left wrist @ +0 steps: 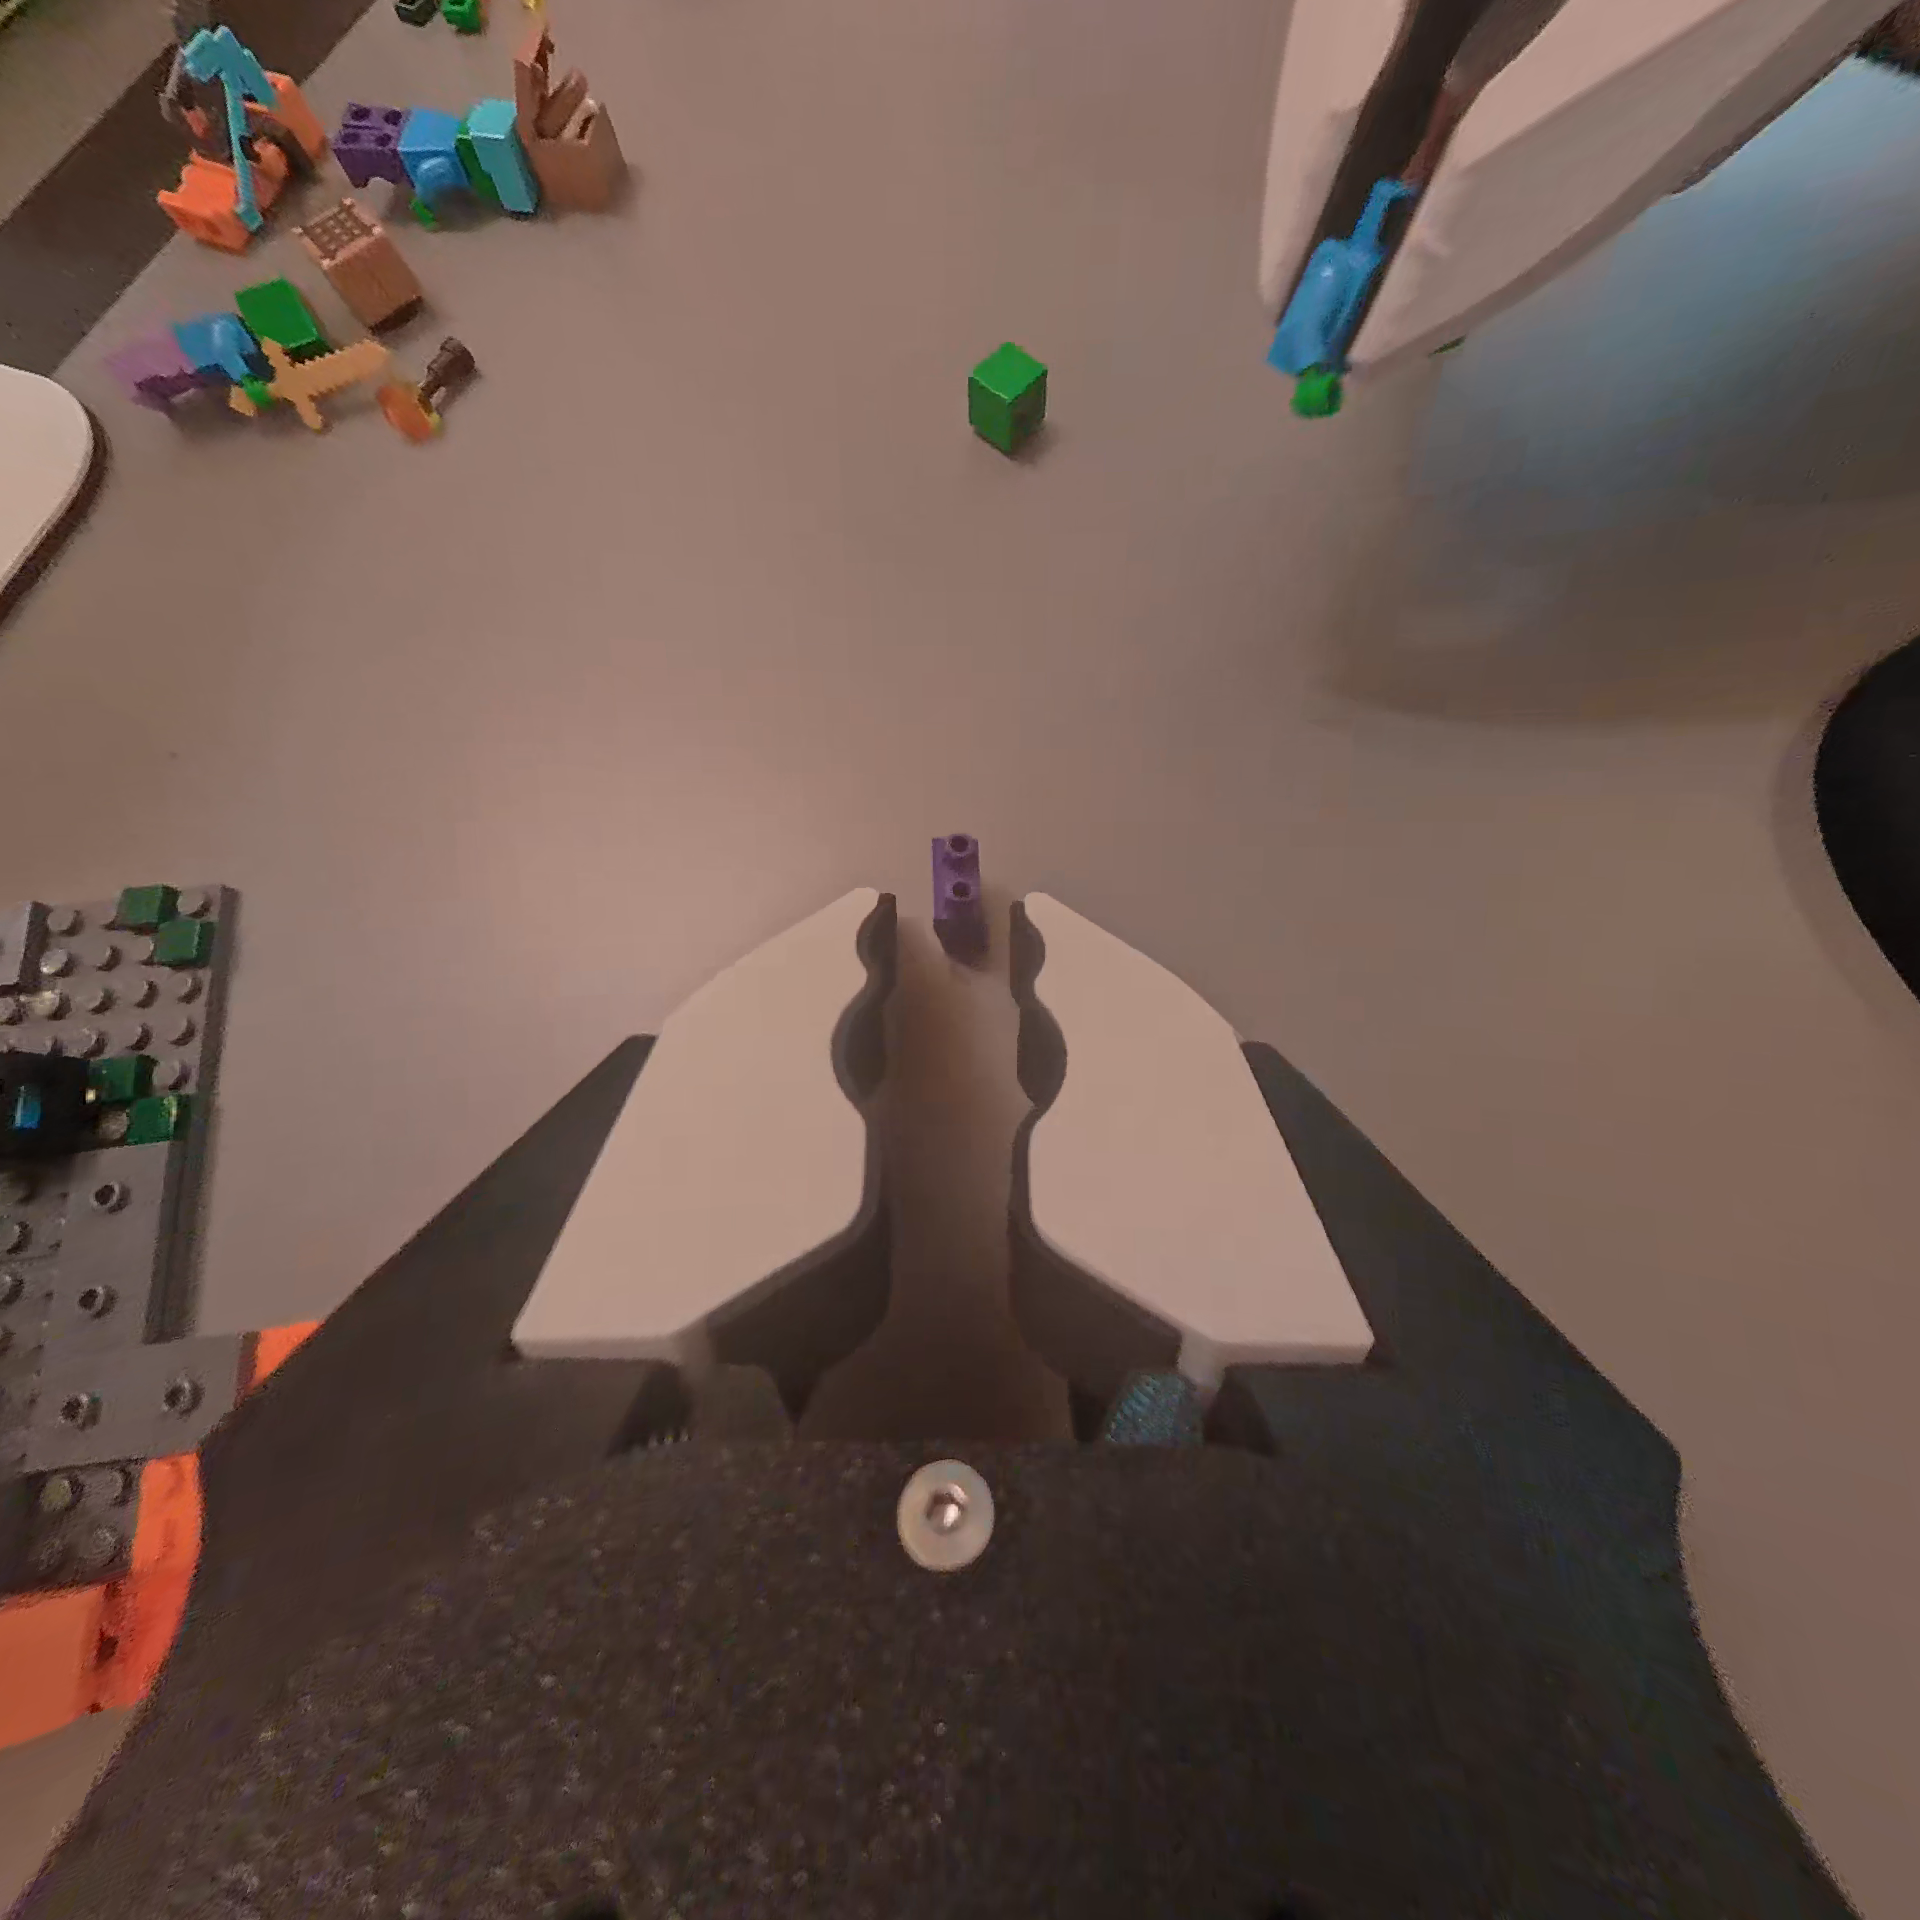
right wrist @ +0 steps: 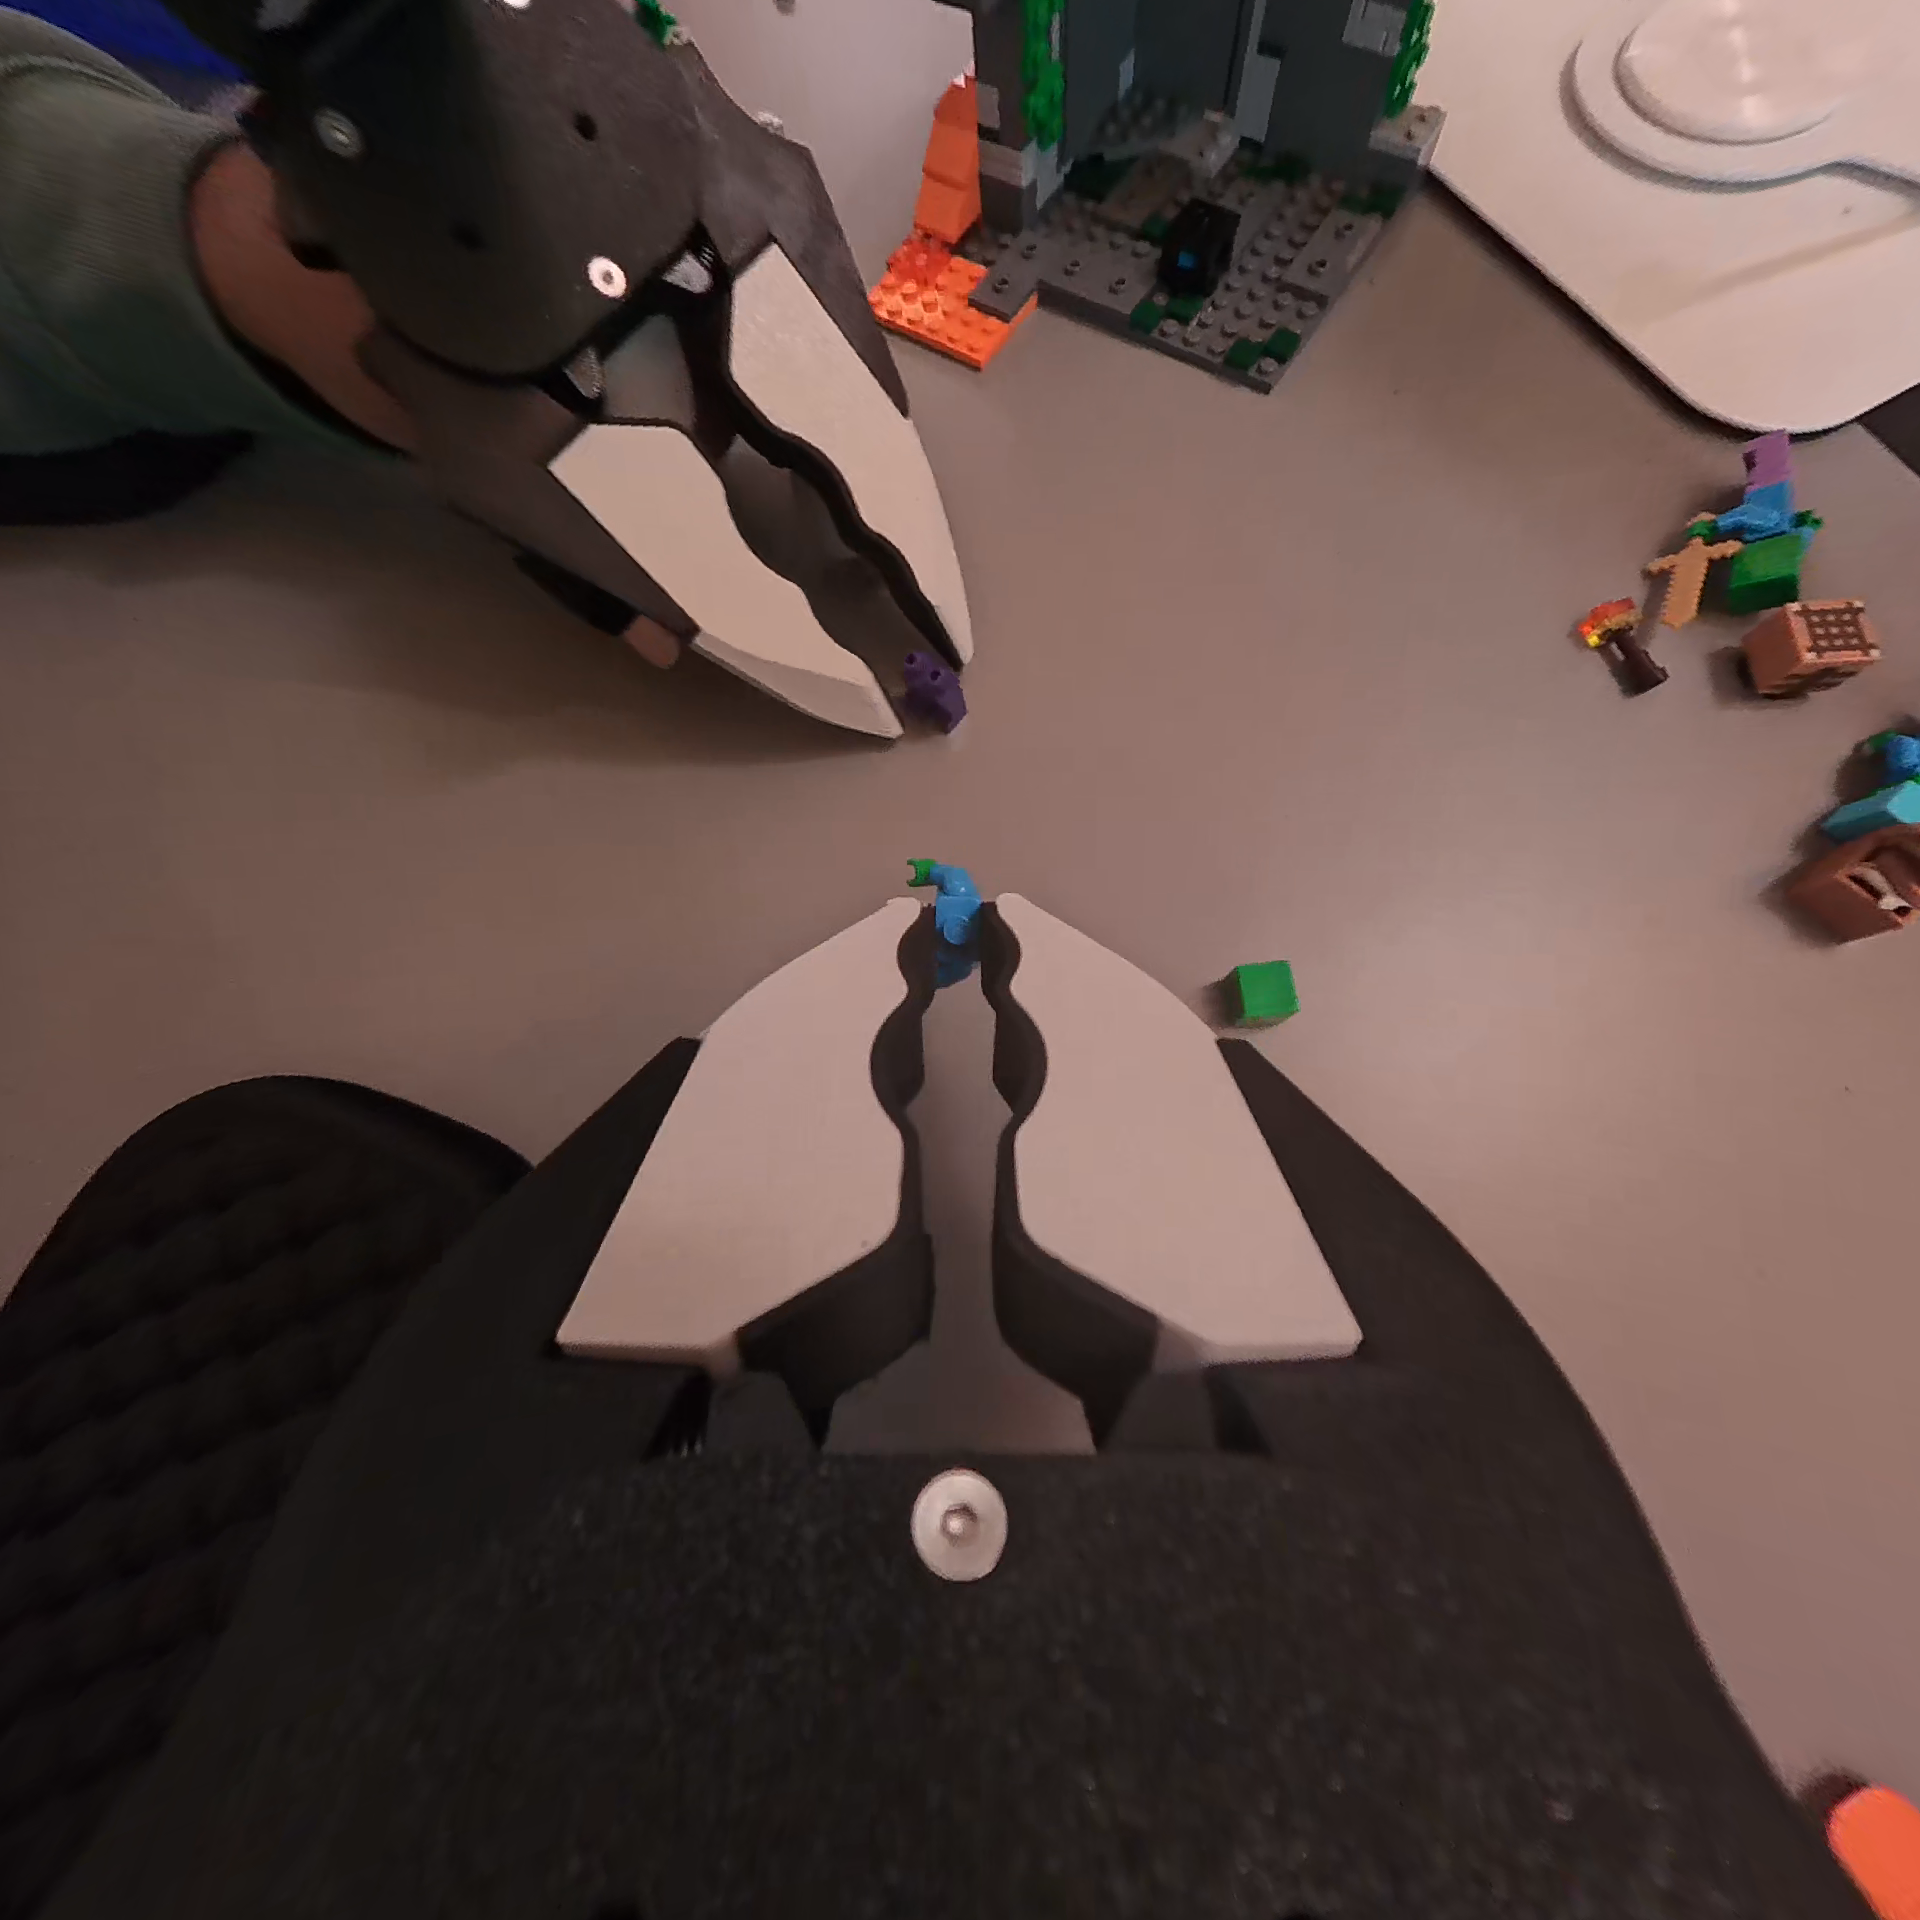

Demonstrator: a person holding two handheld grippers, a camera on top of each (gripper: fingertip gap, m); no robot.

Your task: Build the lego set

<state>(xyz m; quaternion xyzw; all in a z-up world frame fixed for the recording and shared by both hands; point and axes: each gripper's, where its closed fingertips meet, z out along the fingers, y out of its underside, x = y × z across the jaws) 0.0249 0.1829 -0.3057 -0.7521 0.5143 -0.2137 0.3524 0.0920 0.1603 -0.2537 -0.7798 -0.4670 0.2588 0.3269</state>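
A grey tabletop (left wrist: pixel 675 675) strewn with toy bricks is seen, two tools at work over it.

The left tool (left wrist: pixel 954 909) is spread apart, a purple brick (left wrist: pixel 958 896) standing free between its fingers, ungripped. The right tool (right wrist: pixel 953 914) is clenched on a blue minifigure torso (right wrist: pixel 954 920) with a green hand. A green cube (right wrist: pixel 1260 992) lies at 3 o'clock of it, a half-built grey structure (right wrist: pixel 1174 260) at 12. No assembly of the held pieces is visible.

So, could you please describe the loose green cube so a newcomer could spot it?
On the grey table, look in the bare middle, away from the toy pile. The green cube sits alone there, plain and stud-free, touching nothing.
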